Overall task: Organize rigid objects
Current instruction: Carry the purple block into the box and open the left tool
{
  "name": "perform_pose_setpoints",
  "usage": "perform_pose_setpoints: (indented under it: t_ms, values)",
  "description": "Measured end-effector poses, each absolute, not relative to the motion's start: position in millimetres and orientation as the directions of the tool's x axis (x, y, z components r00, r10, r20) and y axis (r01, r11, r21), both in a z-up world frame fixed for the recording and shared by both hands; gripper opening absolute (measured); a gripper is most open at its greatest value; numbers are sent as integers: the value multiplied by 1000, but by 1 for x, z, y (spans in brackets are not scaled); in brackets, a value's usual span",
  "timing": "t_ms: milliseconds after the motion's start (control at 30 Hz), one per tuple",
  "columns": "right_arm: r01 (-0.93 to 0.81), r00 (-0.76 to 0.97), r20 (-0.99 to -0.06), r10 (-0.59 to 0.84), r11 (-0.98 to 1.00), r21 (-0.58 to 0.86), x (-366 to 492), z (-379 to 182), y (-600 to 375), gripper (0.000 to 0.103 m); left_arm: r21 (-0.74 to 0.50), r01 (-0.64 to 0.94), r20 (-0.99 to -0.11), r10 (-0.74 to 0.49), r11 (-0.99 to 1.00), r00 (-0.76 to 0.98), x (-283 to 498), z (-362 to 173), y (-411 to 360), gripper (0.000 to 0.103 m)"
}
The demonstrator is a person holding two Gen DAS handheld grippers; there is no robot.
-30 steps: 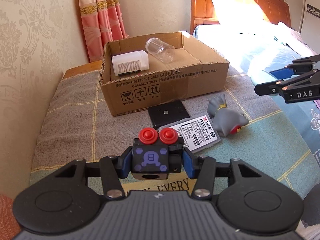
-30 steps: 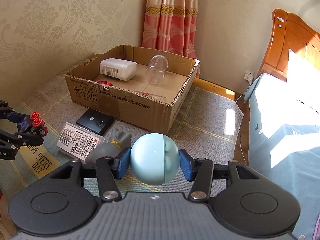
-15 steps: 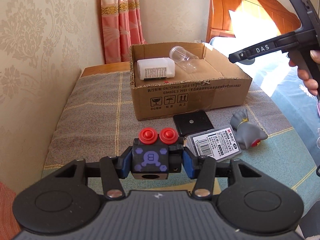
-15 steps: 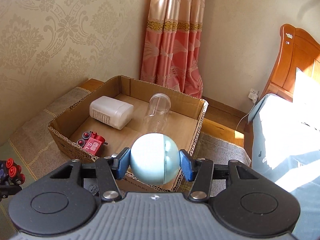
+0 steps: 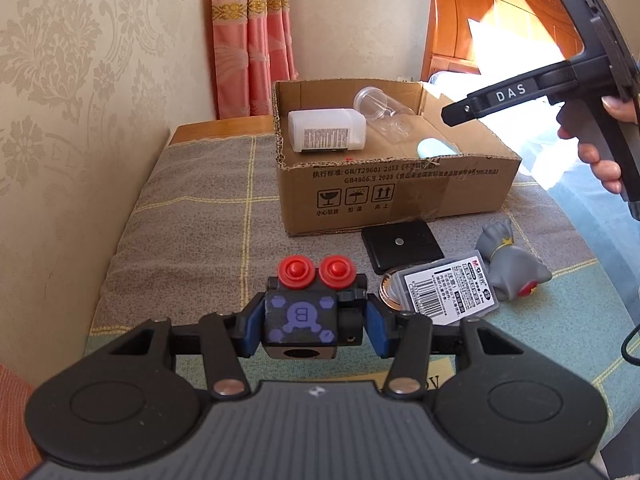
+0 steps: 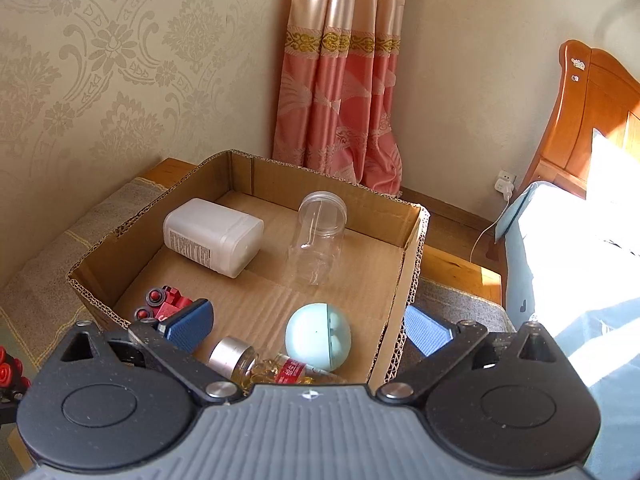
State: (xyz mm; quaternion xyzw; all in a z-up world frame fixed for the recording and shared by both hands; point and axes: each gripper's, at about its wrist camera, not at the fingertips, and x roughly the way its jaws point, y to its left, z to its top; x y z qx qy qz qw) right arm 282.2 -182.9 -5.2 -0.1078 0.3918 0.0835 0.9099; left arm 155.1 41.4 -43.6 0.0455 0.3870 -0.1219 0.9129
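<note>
Now the left gripper (image 5: 313, 330), bottom centre of its frame, is clamped on a black toy block (image 5: 306, 320) bearing a purple "B" and two red knobs. Mid-frame, the cardboard box (image 5: 400, 192) reads "GB/T29601 2013" and "GB4806.9 2023". The right gripper (image 6: 308, 326), marked "DAS", is spread wide and empty above the pale blue ball (image 6: 319, 337) lying in the box

Your pale blue ball (image 6: 318, 337) is lying inside the cardboard box (image 6: 408, 276) near its right wall, beside a small glass bottle (image 6: 256, 362). Your black robot block (image 5: 301, 322), red knobs up, is sitting clamped between the left tool (image 5: 308, 330) pads.
</note>
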Motion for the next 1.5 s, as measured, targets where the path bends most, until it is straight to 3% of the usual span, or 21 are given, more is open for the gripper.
perform_pose_setpoints:
  t_ms: [433,733,1267,1300,1333,1400,1500]
  values:
    - [-144,658,-753,-19,978,-150,182,-4,-182,103,12,269,-693,-186,963,696,170,-15,19,50]
    - [-50,665,-747,-8,997,-56,144,-10,-203,103,59,315,-657,-201,947,726,214,9,-22,50]
    - [20,671,-740,-32,999,-25,135,-11,-243,103,78,354,-694,-204,932,690,315,-19,-95,51]
    - [21,672,-740,-30,1000,-21,135,-12,-244,103,76,344,-686,-202,936,699,317,-19,-95,58]
    - [21,671,-741,-28,1000,-19,135,-12,-244,103,76,337,-686,-196,939,701,320,-19,-95,74]
    - [20,670,-742,-29,1000,-21,136,-13,-242,103,88,317,-673,-178,944,718,317,-16,-94,93]
    - [17,669,-743,-27,1000,-21,136,-13,-240,103,113,322,-650,-175,940,739,305,-8,-90,95]
